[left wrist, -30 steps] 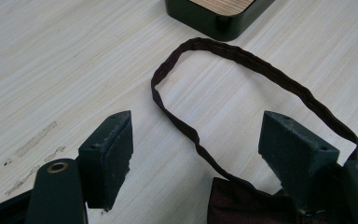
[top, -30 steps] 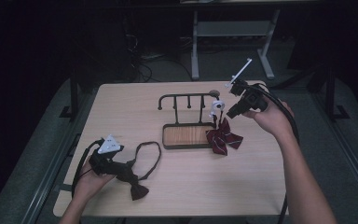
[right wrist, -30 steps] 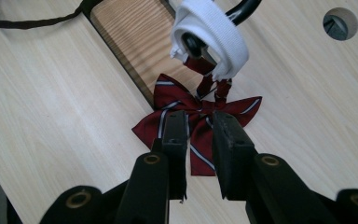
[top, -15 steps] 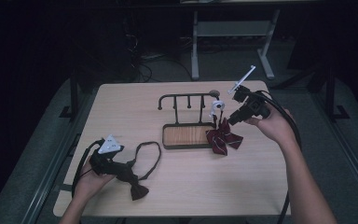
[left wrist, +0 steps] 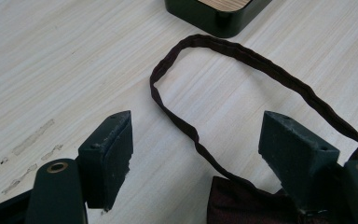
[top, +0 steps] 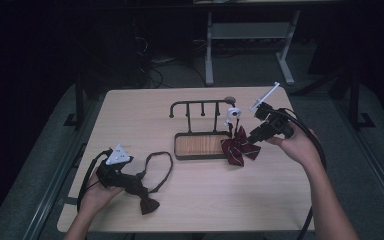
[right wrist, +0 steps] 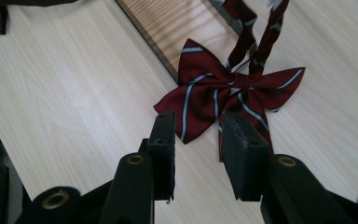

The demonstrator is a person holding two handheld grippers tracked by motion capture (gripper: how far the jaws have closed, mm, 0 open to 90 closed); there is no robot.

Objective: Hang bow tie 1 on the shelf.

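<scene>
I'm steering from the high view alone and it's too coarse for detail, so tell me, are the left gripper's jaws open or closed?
Observer: Open. The left gripper has its jaws wide apart, with the dark bow tie's strap loop lying on the table between them.
Operator: And the right one?
Observer: The right gripper is open too, with a narrower gap, its jaws just short of the striped bow tie.
Operator: What pattern is on that tie?
Observer: Dark red with thin pale stripes.

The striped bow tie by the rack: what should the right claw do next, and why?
Probably ease forward and close on the striped bow tie. The right claw sits just short of it with its jaws parted around nothing, while the tie's strap hangs from the rack.
</scene>
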